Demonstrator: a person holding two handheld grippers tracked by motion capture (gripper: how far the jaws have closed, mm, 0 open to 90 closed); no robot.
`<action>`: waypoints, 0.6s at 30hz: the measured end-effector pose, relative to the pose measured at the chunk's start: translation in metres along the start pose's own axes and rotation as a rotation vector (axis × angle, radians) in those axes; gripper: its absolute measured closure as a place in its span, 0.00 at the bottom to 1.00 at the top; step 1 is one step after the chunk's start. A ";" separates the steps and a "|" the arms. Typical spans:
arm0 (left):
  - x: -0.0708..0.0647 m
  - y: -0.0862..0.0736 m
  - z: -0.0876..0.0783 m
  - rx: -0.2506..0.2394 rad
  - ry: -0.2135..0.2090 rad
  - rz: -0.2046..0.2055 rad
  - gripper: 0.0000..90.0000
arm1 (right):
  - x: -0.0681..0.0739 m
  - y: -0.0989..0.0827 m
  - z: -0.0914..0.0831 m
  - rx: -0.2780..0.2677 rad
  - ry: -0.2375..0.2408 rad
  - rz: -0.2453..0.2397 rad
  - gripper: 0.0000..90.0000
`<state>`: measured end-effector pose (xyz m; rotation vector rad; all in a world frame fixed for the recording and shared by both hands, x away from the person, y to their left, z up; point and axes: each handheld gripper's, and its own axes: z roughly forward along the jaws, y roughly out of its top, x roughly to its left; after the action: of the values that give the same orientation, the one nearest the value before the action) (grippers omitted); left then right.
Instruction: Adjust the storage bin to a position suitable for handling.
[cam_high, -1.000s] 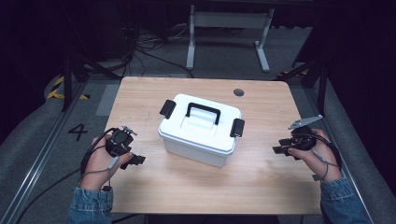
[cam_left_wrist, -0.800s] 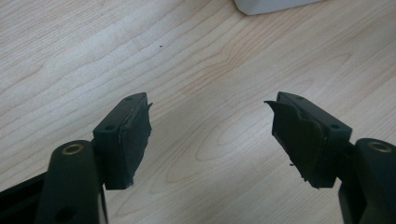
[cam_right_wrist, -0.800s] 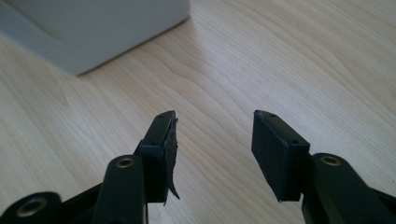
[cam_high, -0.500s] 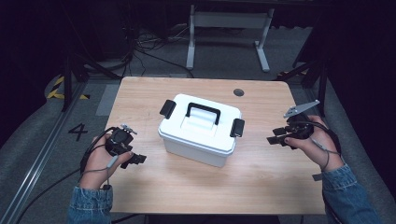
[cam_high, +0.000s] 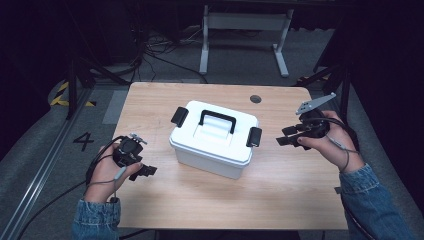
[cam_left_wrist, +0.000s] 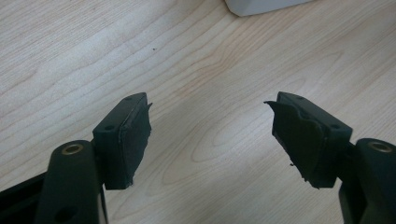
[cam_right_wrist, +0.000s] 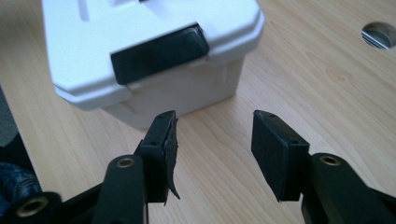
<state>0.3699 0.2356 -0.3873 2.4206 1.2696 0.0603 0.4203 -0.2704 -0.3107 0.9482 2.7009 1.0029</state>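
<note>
A white lidded box (cam_high: 214, 137) with a black top handle (cam_high: 217, 120) and a black latch at each end stands in the middle of the wooden table (cam_high: 200, 200). My right gripper (cam_high: 286, 136) is open, just right of the box's right latch (cam_high: 254, 136), a short gap away. In the right gripper view that latch (cam_right_wrist: 159, 52) lies ahead of the open gripper (cam_right_wrist: 212, 140). My left gripper (cam_high: 146, 171) rests open left of the box's near corner. The left gripper view has bare wood between the jaws of the gripper (cam_left_wrist: 208, 135) and a box corner (cam_left_wrist: 261, 5) at the top.
A round cable hole (cam_high: 255, 99) sits in the table's far right part. Beyond the table's far edge stands a grey metal frame (cam_high: 245, 30) on a floor with cables. A floor marking "4" (cam_high: 82, 141) lies left of the table.
My right gripper has moved forward and left toward the box's right latch. The left gripper and the box have stayed where they were.
</note>
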 end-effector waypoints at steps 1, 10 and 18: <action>0.000 0.000 0.000 0.000 0.002 0.004 0.32 | 0.001 0.003 0.000 -0.007 0.006 -0.004 0.57; -0.002 0.000 0.000 0.006 -0.004 0.010 0.31 | 0.014 0.035 0.009 -0.029 0.040 -0.060 0.57; 0.001 0.000 0.001 0.009 0.001 0.012 0.31 | 0.021 0.059 0.023 -0.029 0.059 -0.092 0.57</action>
<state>0.3705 0.2362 -0.3882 2.4359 1.2587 0.0591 0.4411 -0.2104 -0.2895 0.7938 2.7416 1.0656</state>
